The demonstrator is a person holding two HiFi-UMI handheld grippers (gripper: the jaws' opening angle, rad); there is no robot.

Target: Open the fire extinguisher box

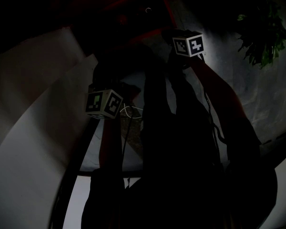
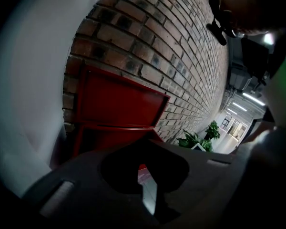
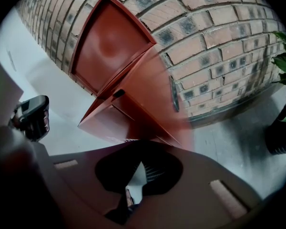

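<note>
The red fire extinguisher box (image 2: 115, 109) stands on the floor against a brick wall, with its top lid (image 3: 112, 44) raised. A red front panel (image 3: 148, 97) with a dark handle is blurred and stands away from the box body (image 3: 107, 123). The head view is very dark; the box (image 1: 133, 20) shows faintly at the top. My left gripper (image 2: 145, 194) sits a little back from the box, its jaws together with only a sliver of floor between them. My right gripper (image 3: 131, 199) is close to the blurred panel, jaws together and empty. Their marker cubes (image 1: 104, 104) (image 1: 188, 45) catch the light.
A brick wall (image 3: 219, 37) rises behind the box, and a white wall (image 2: 28, 80) stands at its left. A potted plant (image 3: 283, 80) (image 1: 262, 32) is to the right on the grey floor (image 3: 233, 142). A lit corridor (image 2: 238, 118) runs off along the wall.
</note>
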